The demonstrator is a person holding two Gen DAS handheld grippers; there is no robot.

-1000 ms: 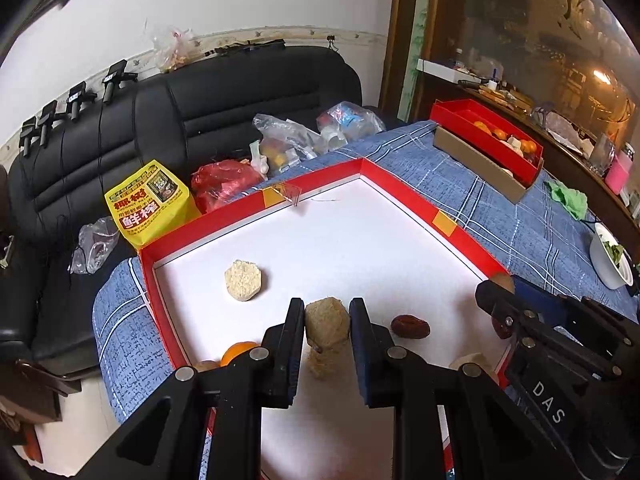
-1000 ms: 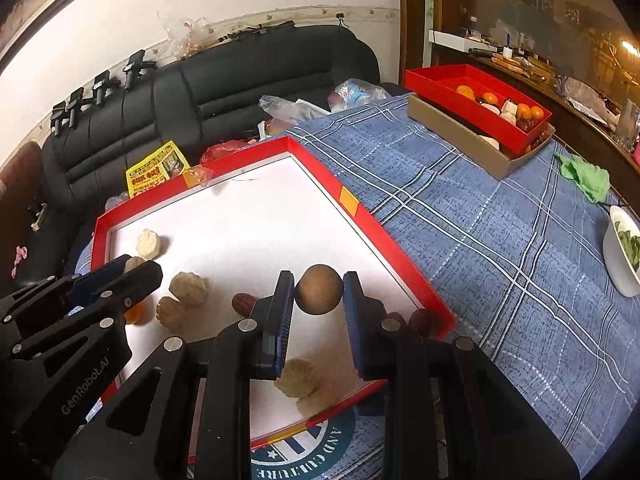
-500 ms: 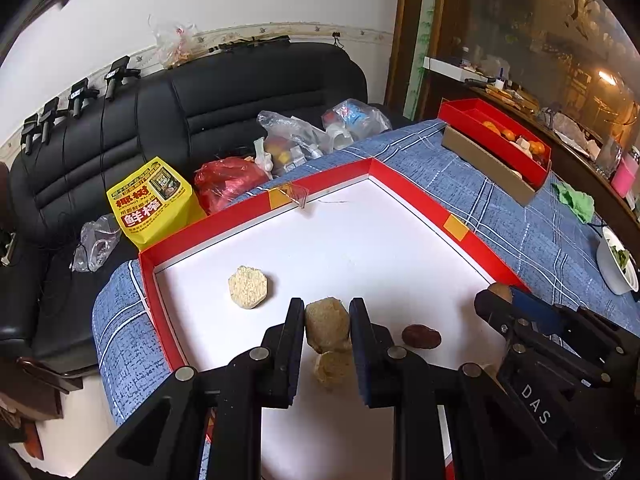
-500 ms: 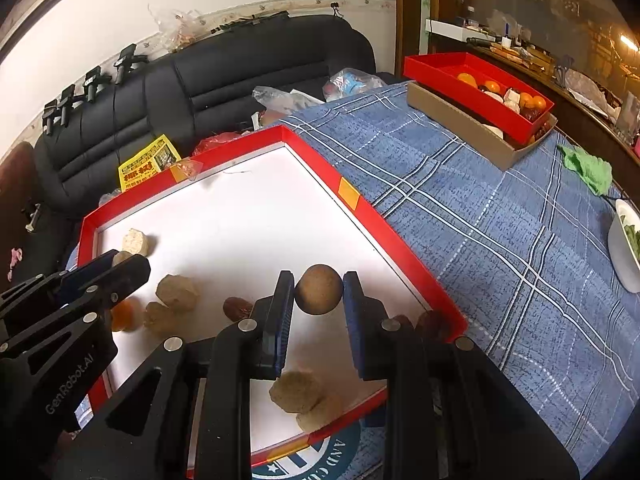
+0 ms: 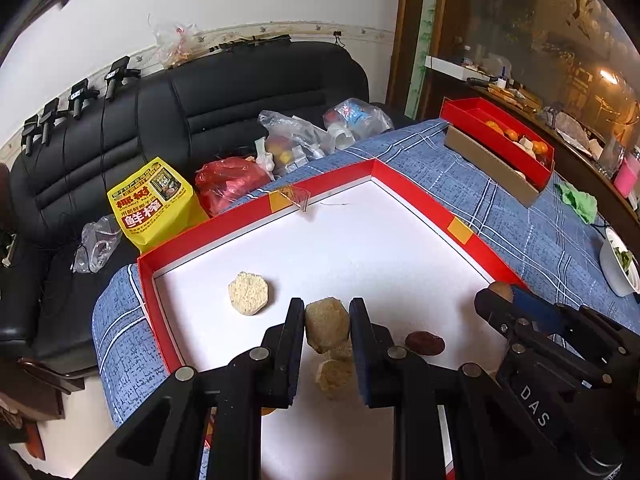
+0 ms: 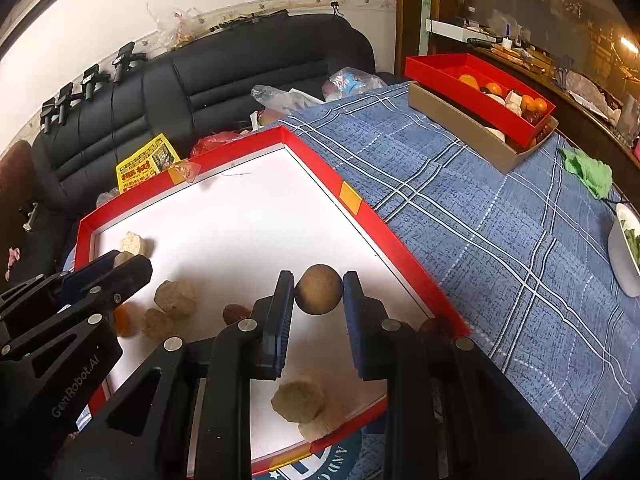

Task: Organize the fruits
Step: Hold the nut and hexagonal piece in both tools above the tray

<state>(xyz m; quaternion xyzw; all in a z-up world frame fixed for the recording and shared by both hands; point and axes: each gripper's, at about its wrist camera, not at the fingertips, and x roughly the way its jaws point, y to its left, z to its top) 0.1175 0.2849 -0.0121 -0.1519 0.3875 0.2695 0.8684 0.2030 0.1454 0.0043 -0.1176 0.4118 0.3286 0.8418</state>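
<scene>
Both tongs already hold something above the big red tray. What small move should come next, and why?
Probably carry both across the blue cloth toward the far red box. The left tongs grip a beige chunk and the right tongs a round brown fruit, both lifted clear of the tray; that box already holds sorted fruit.

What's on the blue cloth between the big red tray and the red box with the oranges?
Nothing. In the right wrist view, the blue plaid cloth lies bare between the big red tray and the red box.
</scene>
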